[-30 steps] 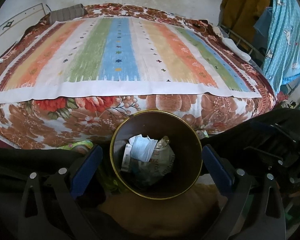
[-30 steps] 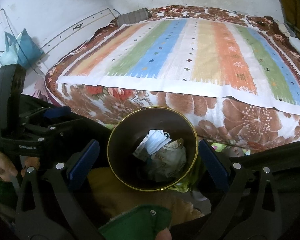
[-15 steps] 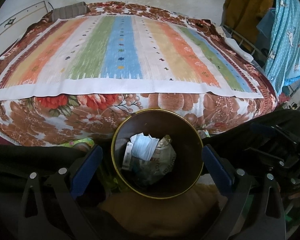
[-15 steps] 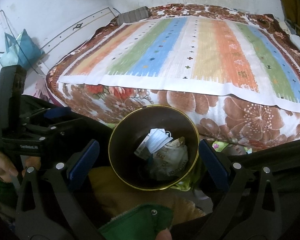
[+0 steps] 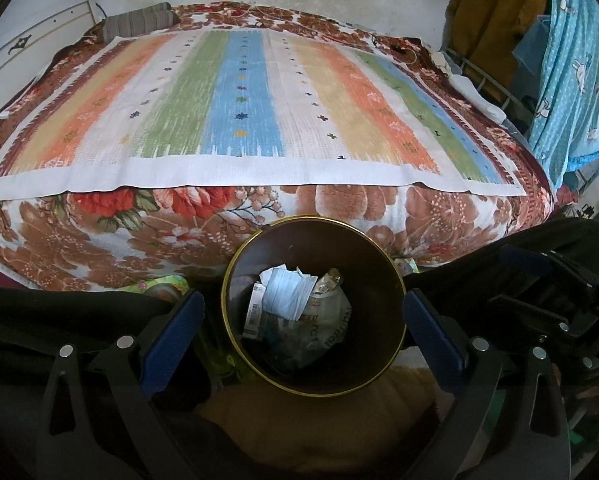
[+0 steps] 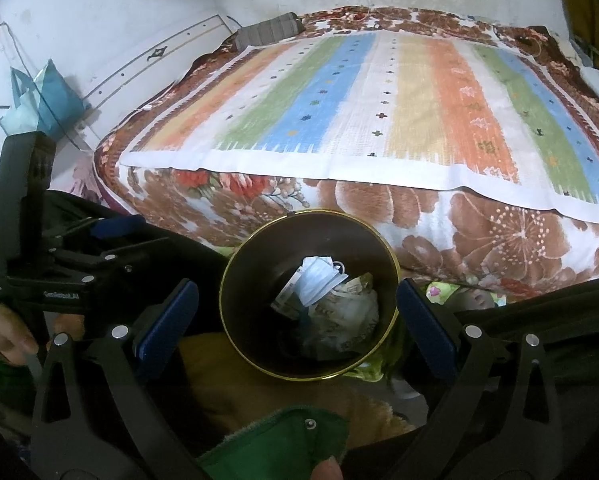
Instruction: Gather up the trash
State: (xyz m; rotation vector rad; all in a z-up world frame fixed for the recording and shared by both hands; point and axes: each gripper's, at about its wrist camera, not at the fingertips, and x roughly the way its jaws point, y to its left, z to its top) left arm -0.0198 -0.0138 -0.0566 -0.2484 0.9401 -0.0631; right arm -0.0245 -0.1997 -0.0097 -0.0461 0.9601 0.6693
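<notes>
The bin [image 5: 373, 356] stands at the foot of the bed [image 5: 203, 232], holding a blue mask [image 5: 287, 294] and crumpled wrappers [image 5: 327, 320]. Left gripper [image 5: 303, 316] and right gripper [image 6: 297, 316] both hang over it — jaws spread wide, empty, fingers [image 5: 171, 328] flanking the gold rim.
</notes>
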